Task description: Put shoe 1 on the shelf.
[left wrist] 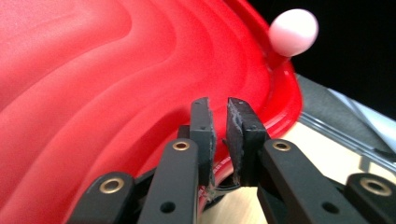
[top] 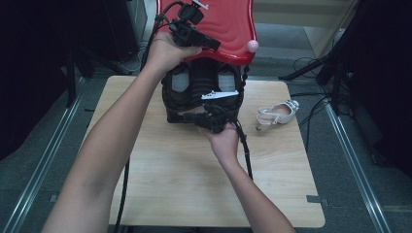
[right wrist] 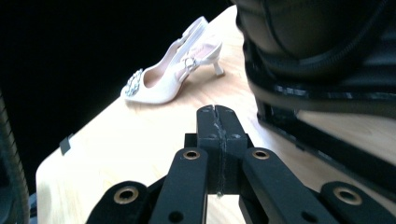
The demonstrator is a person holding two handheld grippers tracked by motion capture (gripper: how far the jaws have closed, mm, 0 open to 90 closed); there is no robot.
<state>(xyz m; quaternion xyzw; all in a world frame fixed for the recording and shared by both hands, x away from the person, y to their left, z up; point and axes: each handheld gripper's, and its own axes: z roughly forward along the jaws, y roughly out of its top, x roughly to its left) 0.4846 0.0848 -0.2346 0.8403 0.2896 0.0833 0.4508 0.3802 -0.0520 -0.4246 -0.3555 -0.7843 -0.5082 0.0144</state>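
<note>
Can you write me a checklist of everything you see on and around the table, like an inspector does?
Surface: pale wooden table, mostly bare.
Job's things: black box with a red lid raised; pink knob on the lid's edge. White shoe lying on the table, apart from the box.
Clutter: nothing seen.
Grippers: left gripper at the lid's edge, jaws a little apart; right gripper jaws closed, empty, beside the box's base.
Cables: black cable trailing from the right gripper; more on the floor.
Surroundings: grey floor, metal rails, dark stands.
</note>
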